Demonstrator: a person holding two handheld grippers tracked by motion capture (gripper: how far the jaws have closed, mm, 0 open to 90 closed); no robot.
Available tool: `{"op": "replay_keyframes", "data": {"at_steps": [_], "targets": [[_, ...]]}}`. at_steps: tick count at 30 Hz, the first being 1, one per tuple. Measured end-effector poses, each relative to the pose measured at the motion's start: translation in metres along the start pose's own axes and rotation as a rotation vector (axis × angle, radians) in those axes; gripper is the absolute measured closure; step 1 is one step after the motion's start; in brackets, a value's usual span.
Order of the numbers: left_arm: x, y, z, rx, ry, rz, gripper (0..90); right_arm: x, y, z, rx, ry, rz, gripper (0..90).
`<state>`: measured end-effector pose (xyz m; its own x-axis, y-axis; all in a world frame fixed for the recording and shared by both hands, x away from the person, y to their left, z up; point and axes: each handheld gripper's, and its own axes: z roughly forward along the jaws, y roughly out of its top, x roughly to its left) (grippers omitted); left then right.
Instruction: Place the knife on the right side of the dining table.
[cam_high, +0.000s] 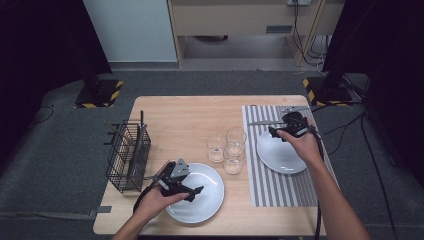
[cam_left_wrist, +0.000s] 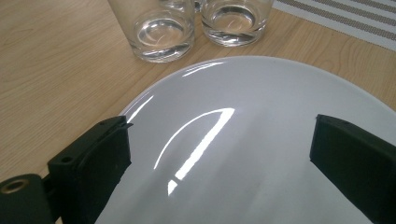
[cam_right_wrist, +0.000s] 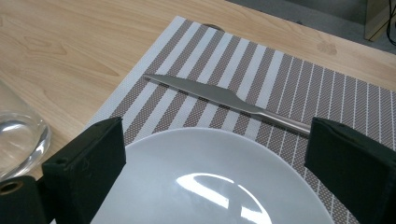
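We see a wooden table (cam_high: 180, 120) carrying a wire basket (cam_high: 128, 157), a striped placemat (cam_high: 285, 187), three glasses (cam_high: 226, 147) and a white plate (cam_high: 200, 205) directly on its surface.

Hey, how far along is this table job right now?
Looks early. On the striped mat, one plate and a knife are laid. In hand: nothing is gripped; the left gripper hangs open over the near plate, and the right gripper is open above the mat's plate. Probably left: the near plate and three glasses stand on bare wood.
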<state>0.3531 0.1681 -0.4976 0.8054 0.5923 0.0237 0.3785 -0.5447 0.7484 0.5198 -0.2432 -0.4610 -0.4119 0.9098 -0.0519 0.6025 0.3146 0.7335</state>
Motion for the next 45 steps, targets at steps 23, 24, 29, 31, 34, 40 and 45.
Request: {"op": "replay_keyframes", "data": {"at_steps": [23, 24, 29, 31, 34, 40, 45], "targets": [[0.0, -0.004, -0.008, -0.004, 0.008, -0.005, 4.3, 0.02, -0.015, -0.024, -0.069, 0.036, 0.046, 5.8], [0.0, -0.004, -0.008, 0.0, 0.007, -0.002, 4.3, 0.021, -0.015, -0.025, -0.07, 0.036, 0.047, 5.8], [-0.002, -0.004, -0.01, 0.0, 0.01, -0.005, 3.9, 0.023, -0.02, -0.031, -0.075, 0.036, 0.05, 5.7], [-0.002, -0.004, -0.011, -0.002, 0.011, -0.005, 3.8, 0.024, -0.022, -0.034, -0.076, 0.038, 0.051, 5.4], [-0.002, -0.003, -0.012, -0.008, 0.004, -0.009, 3.6, 0.027, -0.025, -0.036, -0.083, 0.044, 0.057, 5.2], [0.001, -0.001, -0.019, -0.022, 0.002, -0.018, 3.6, 0.035, -0.032, -0.04, -0.078, 0.061, 0.043, 5.0], [0.008, 0.003, -0.025, -0.025, 0.01, -0.024, 3.6, 0.038, -0.036, -0.045, -0.091, 0.073, 0.043, 5.2]]}}
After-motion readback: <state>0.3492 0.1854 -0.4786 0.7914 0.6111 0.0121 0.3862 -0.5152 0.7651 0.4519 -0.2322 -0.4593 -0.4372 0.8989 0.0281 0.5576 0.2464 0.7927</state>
